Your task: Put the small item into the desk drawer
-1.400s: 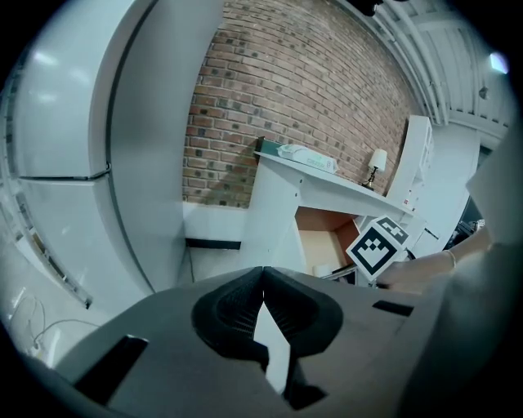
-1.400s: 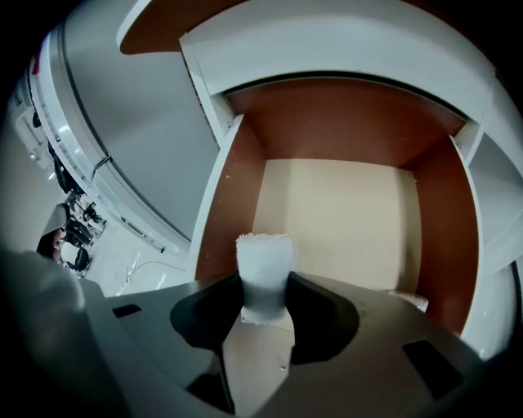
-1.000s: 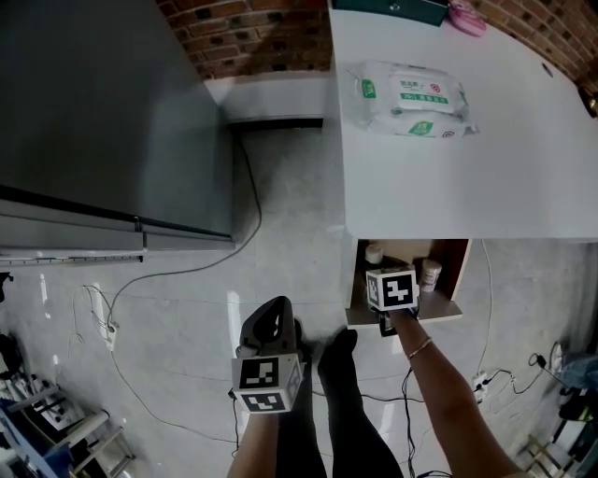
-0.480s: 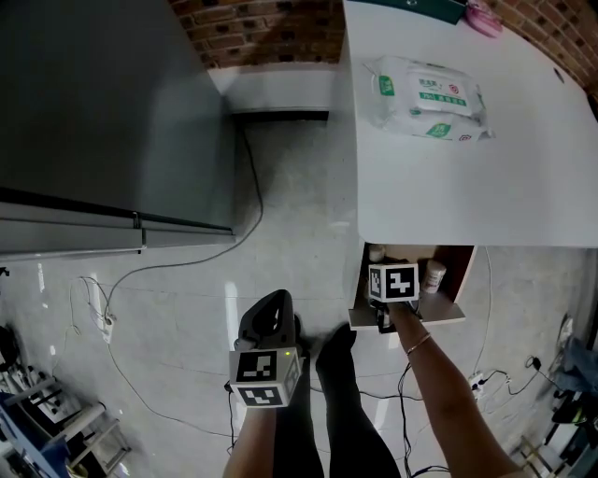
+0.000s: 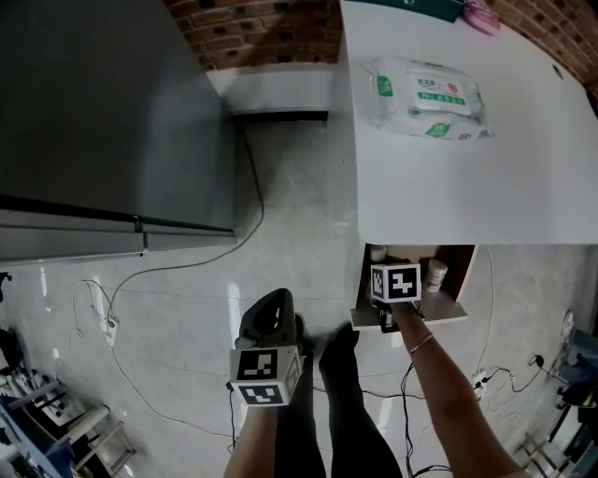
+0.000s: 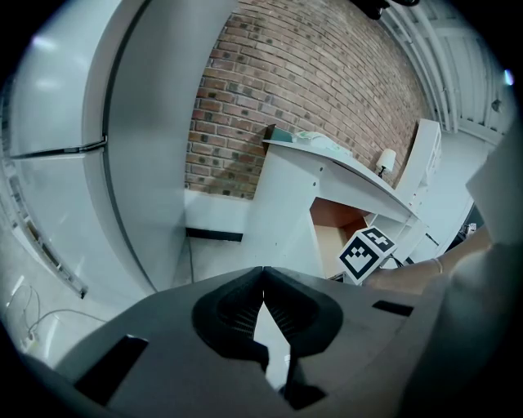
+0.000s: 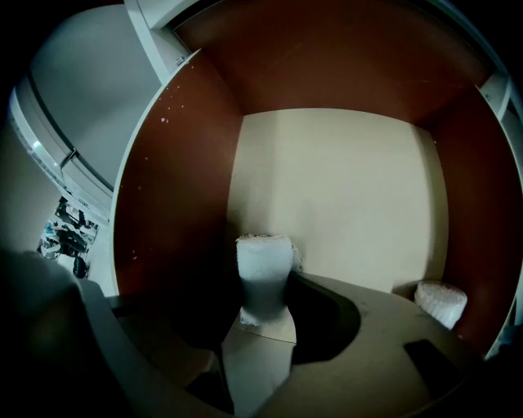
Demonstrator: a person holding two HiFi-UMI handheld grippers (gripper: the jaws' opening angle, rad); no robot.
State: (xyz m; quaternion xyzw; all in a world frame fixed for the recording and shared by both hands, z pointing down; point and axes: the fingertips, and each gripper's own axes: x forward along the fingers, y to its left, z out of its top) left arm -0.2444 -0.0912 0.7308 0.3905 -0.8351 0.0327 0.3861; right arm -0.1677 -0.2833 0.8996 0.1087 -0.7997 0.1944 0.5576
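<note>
Under the white desk [image 5: 486, 187] an open drawer [image 5: 453, 308] with brown walls holds my right gripper [image 5: 392, 280]. Seen along its jaws, a small white foam-wrapped item [image 7: 264, 273] stands upright on the drawer floor between the tips of the right gripper [image 7: 261, 318]. The jaws are opening, and I see no pad pressing on it. A second white wrapped item [image 7: 441, 300] rests at the drawer's right rear corner. My left gripper [image 5: 266, 359] hangs low over the floor, away from the drawer. Its jaws are shut and hold nothing [image 6: 263, 282].
A pack of wet wipes [image 5: 428, 96] lies on the desk top. A tall grey cabinet [image 5: 93, 112] fills the left. Cables [image 5: 187, 266] trail over the pale floor, and the person's dark legs [image 5: 341, 401] stand between the grippers. A brick wall [image 5: 262, 28] runs behind.
The head view has shifted slightly. Both grippers keep nearly the same places, the right one still inside the drawer.
</note>
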